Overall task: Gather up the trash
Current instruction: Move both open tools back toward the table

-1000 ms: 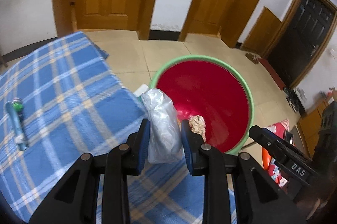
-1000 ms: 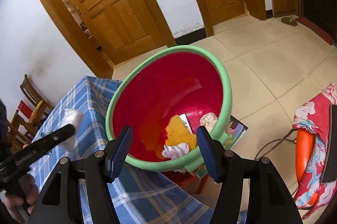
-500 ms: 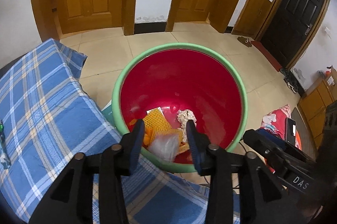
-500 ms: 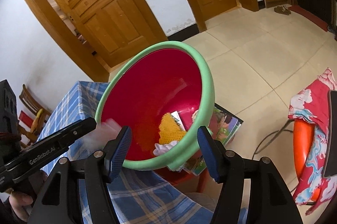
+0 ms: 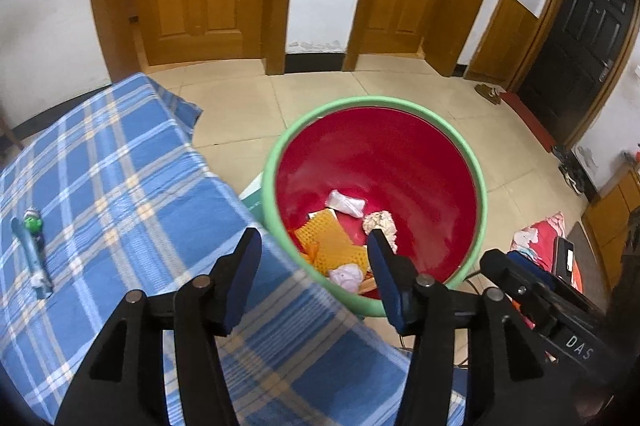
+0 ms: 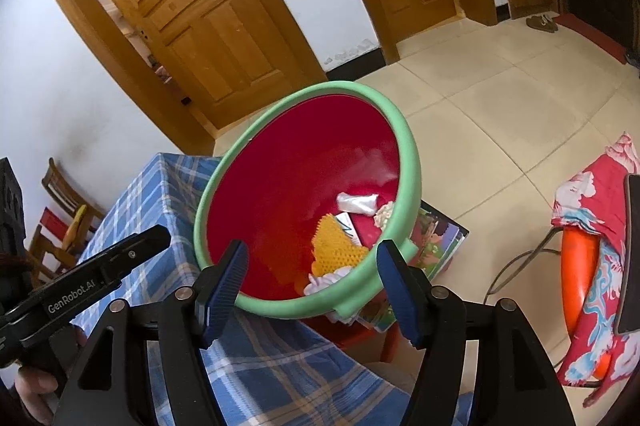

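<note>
The left hand-held gripper (image 5: 314,256) hangs released over the checked tabletop (image 5: 120,193), its jaws having just been opening with nothing between them. The right hand-held gripper (image 6: 312,266) is released too. Beyond, the plastic bag (image 5: 345,202) lies inside the red bin (image 5: 400,153).

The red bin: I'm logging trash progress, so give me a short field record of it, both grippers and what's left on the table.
bin: red bin with green rim, beside the table
contents: clear plastic bag, yellow mesh, crumpled paper, white wad
left gripper: open, empty; jaws have just been opening
right gripper: open, empty, bin rim between its fingers, untouched
left on blue plaid tablecloth: green-topped tube
</note>
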### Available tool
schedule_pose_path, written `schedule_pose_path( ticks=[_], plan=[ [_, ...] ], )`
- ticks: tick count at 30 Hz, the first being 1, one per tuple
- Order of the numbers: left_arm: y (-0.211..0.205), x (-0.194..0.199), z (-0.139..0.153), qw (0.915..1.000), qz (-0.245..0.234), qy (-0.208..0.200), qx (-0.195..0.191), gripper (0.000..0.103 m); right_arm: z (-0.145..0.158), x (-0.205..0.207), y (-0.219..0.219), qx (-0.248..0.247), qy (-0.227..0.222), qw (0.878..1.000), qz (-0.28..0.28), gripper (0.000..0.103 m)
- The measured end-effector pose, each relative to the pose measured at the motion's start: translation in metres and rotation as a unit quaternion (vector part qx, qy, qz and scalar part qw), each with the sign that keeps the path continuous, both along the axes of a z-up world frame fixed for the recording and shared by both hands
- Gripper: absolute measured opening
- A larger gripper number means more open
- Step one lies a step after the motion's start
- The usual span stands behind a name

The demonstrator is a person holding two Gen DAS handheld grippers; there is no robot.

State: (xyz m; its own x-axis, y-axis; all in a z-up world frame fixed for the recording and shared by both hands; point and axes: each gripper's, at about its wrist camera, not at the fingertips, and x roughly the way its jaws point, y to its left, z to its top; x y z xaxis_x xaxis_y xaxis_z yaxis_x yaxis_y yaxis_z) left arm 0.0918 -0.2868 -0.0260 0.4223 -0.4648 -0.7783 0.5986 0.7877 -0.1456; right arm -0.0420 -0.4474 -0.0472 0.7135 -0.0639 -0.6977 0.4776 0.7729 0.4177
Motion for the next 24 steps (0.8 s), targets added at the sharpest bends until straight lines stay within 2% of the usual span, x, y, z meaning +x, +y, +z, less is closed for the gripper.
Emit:
schedule_pose_path(
  ticks=[13,24],
  plan=[
    [0.052,0.008,0.018,0.9982,0.056,-0.019,-0.008,0.061,0.016,0.007,0.028,-0.011,-0.011,1.0,0.027,0.072],
    [0.104,0.022,0.023,0.9928,0.115,-0.024,-0.022,0.063,0.019,0.018,0.055,-0.017,-0.01,0.998,0.056,0.076]
  ],
)
